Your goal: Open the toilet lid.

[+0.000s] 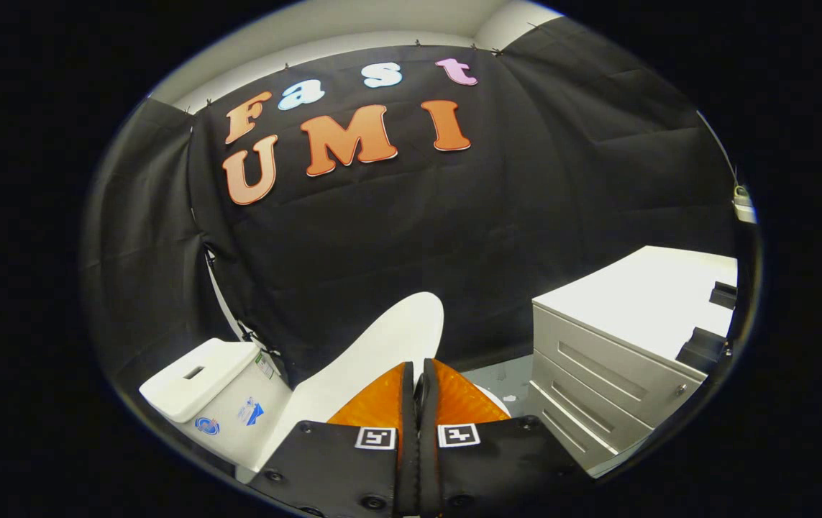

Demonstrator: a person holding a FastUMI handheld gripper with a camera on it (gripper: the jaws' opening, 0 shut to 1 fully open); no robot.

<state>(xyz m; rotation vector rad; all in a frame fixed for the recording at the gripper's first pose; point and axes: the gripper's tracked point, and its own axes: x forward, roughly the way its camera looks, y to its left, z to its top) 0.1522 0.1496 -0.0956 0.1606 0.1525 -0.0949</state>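
Observation:
The white toilet lid (382,352) is raised and stands tilted, rising from beside the tank toward the black cloth wall. Its top end reaches just past my fingertips. My gripper (419,370) is shut, its two fingers pressed together with nothing visible between them. The fingers lie right against the lid's near face, and I cannot tell whether they touch it. A small white piece of the toilet rim (495,397) peeks out beside the right finger. The white tank (202,378) with a flush slot on top sits to the left of the lid.
A white drawer cabinet (597,381) with several drawers stands close on the right of the toilet, with dark objects (702,349) on its top. A strip of grey floor (504,374) lies between the cabinet and the toilet. The black cloth wall hangs close behind.

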